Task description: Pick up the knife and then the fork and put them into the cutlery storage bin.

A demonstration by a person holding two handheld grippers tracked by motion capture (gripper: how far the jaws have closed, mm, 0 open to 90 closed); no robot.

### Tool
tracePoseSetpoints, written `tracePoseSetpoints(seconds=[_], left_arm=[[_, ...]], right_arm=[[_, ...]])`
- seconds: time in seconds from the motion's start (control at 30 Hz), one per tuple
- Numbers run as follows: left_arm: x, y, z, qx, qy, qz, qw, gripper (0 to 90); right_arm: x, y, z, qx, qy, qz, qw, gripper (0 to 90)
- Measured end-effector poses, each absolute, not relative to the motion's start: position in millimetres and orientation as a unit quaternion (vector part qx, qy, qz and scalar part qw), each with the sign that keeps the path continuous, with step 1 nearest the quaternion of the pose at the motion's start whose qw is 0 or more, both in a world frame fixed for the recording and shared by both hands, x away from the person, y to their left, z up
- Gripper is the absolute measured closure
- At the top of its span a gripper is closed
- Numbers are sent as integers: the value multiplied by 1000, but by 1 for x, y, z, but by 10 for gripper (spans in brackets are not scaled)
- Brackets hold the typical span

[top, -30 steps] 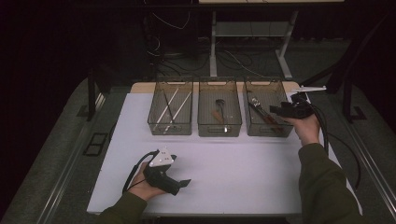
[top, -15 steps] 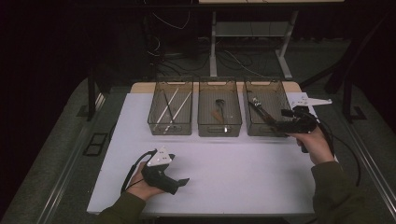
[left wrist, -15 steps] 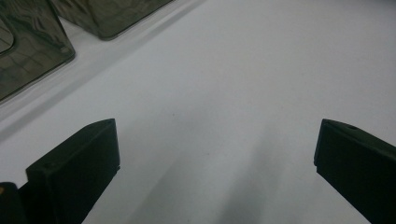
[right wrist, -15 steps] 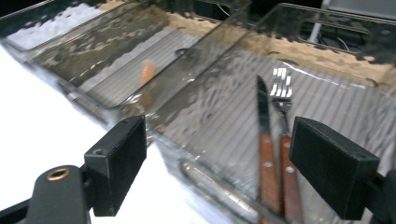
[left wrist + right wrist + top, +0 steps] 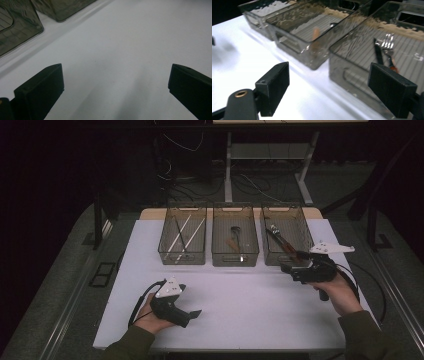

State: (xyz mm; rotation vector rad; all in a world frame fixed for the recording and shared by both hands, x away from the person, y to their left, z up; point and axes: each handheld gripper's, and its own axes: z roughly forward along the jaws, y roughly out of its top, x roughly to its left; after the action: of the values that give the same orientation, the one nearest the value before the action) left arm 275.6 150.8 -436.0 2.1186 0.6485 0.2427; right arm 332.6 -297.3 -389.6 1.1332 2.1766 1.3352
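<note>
Gleaming metal fork (image 5: 388,45), ribbed smoky plastic bin (image 5: 362,75)

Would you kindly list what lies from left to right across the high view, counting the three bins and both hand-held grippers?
Left hand-held gripper → left bin with pale sticks → middle bin → right bin holding cutlery → right hand-held gripper.

From above the near edge we look forward and down over the white table (image 5: 250,310) and three bins (image 5: 235,240). Our right gripper view sits low beside the right bins (image 5: 367,57); the left one skims bare tabletop.
</note>
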Motion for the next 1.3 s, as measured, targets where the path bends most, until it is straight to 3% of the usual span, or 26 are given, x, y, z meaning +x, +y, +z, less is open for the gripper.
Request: tracePoseSetpoints(seconds=[0.73,1.3], left_arm=[[275,150,-436,850,262,95,447,0],[276,151,-436,851,262,96,446,0]], right_arm=[[271,-290,-432,362,788,479,133,178],[257,-286,-446,348,807,461,119,178]])
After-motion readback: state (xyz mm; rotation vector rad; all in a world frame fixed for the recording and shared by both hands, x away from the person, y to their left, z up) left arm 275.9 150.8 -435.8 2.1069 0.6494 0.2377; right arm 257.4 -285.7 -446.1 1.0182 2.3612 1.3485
